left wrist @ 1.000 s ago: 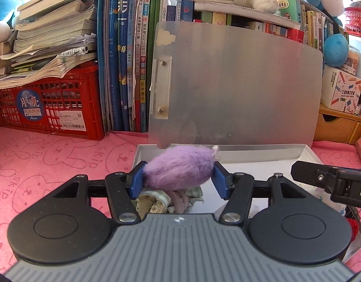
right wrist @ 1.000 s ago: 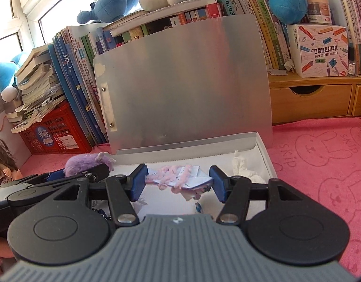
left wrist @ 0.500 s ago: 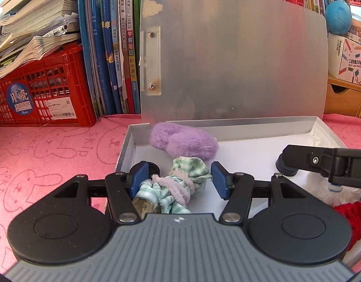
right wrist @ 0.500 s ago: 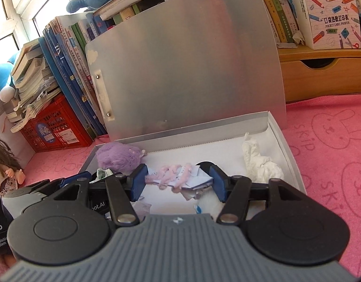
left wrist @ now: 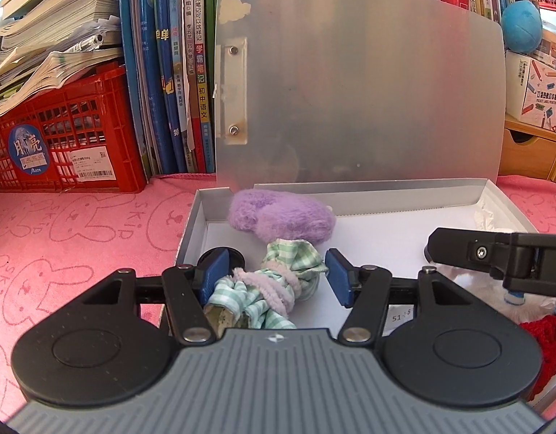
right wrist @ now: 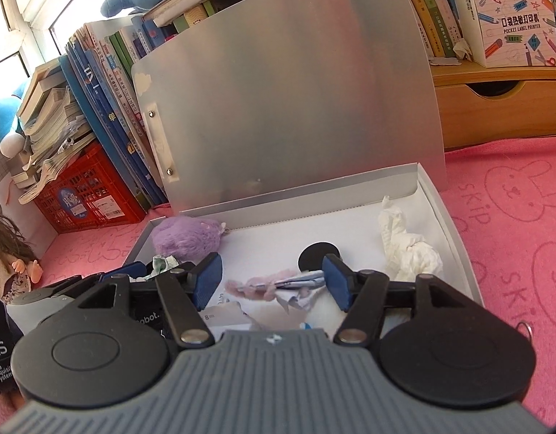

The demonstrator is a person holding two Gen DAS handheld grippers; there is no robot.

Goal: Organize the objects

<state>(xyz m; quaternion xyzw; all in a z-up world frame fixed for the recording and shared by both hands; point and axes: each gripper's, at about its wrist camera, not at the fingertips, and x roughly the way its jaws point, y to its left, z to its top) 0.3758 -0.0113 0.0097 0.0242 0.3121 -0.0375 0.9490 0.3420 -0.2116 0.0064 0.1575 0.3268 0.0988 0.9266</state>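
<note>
An open silver box lies on the pink mat, its lid standing upright. A purple fluffy toy rests in its back left corner. My left gripper is open low over a green gingham bundle tied with pink pipe cleaner; the right pad is clear of it. My right gripper is opening. A folded paper with pink pipe cleaner lies between its fingers, brushing only the right pad. The right gripper's finger shows in the left wrist view.
Also in the box are a crumpled white tissue, a black disc and a red knit piece. A red crate and upright books stand behind on the left, a wooden drawer unit on the right. A doll stands far left.
The purple toy, between my left fingers a second ago, now lies in the box's back left corner. The left gripper has sunk over the gingham bundle. The right jaws have widened off the paper.
</note>
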